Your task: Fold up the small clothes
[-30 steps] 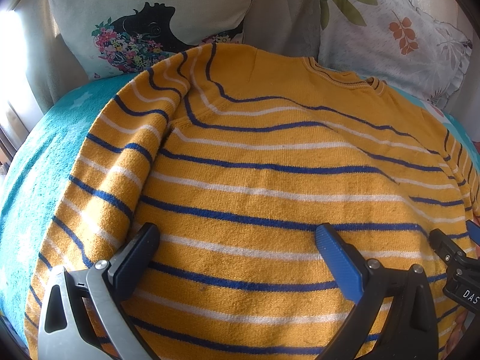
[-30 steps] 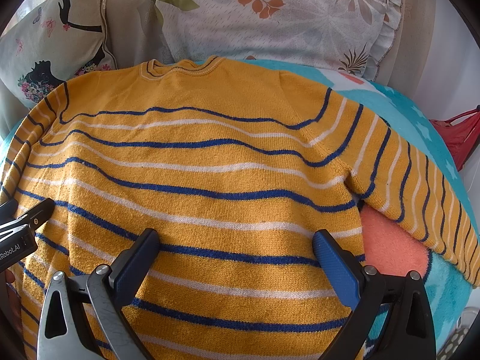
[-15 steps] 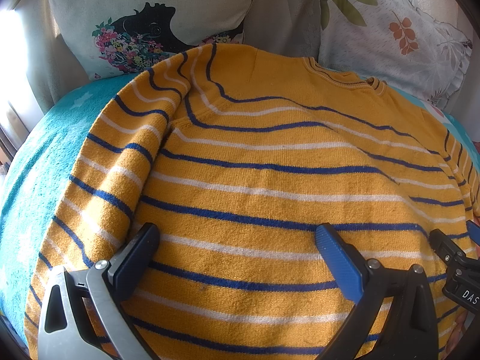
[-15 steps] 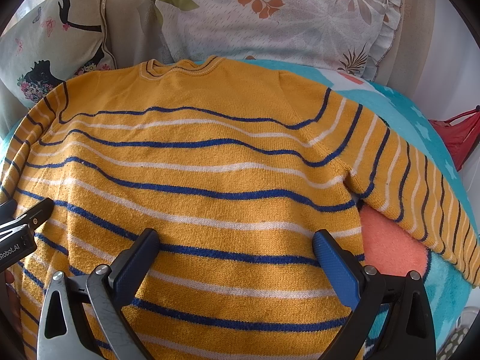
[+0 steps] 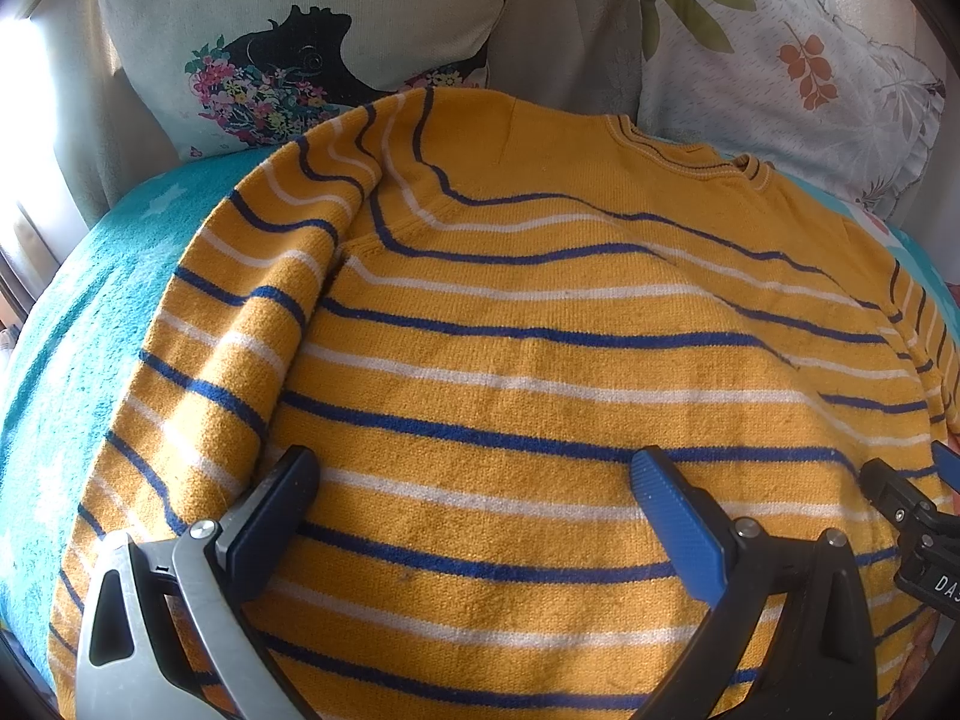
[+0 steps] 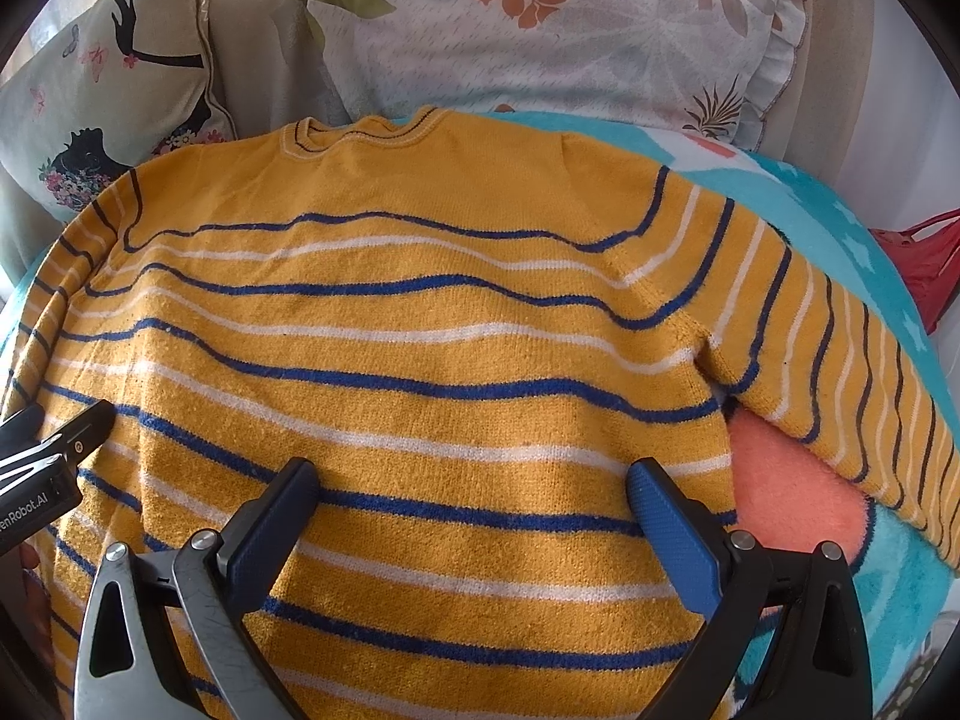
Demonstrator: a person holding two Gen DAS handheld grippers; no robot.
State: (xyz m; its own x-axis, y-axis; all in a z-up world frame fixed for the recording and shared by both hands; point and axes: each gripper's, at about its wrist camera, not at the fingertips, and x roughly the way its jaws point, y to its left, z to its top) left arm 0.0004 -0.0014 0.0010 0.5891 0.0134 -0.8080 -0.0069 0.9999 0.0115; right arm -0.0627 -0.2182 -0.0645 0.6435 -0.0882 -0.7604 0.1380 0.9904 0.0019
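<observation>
- Mustard-yellow knitted sweater with blue and white stripes [image 5: 540, 360]: spread flat, filling frame centre.
- Left gripper [image 5: 474, 474]: fingers wide apart above sweater, lower frame.
- Turquoise fleece blanket [image 5: 72, 330]: left edge.

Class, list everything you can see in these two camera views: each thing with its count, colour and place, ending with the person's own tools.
sweater: one, mustard with blue and white stripes, spread flat on the blanket.
blanket: one, turquoise, under the sweater.
pink cloth: one, beneath the right sleeve.
floral cushion: one, pale, back left.
leaf cushion: one, white, back right.
red bag: one, far right.
left claw: open, above the sweater's lower part.
right claw: open, likewise.
</observation>
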